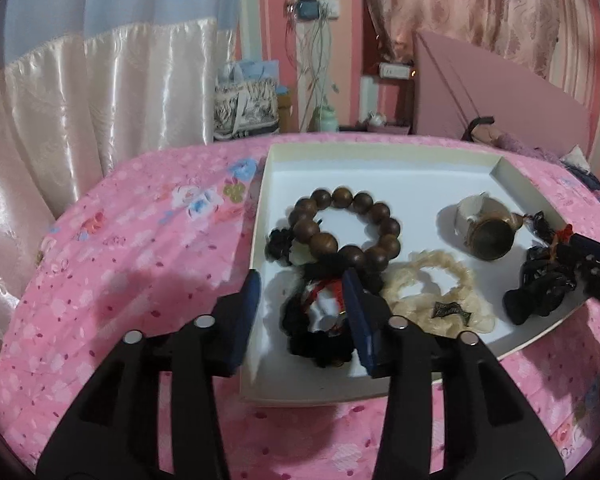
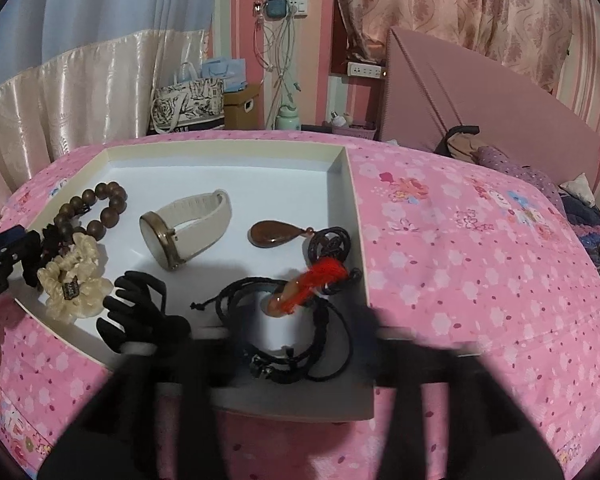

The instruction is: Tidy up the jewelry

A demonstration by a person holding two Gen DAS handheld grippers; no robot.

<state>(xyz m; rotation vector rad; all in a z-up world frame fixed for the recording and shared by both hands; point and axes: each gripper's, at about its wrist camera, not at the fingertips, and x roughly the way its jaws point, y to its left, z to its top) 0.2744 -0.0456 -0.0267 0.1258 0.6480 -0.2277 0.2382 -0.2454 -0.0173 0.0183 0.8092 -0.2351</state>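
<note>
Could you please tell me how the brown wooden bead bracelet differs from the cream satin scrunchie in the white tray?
The brown wooden bead bracelet is a ring of separate, round, hard-looking beads; the cream satin scrunchie is one gathered, ruffled band of fabric. The bracelet is dark brown, the scrunchie pale and shiny with a small dark tag. The bracelet lies farther back. Both are closed loops lying flat in the white tray.

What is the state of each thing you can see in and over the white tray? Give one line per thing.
White tray: open, on the pink bedspread.
Wooden bead bracelet: lying flat in tray.
Watch: on its side, strap looped shut.
Cream scrunchie: flat in tray.
Black cord with red tassel: loosely coiled.
Left gripper: jaws open.
Right gripper: blurred, jaws apart.
</note>
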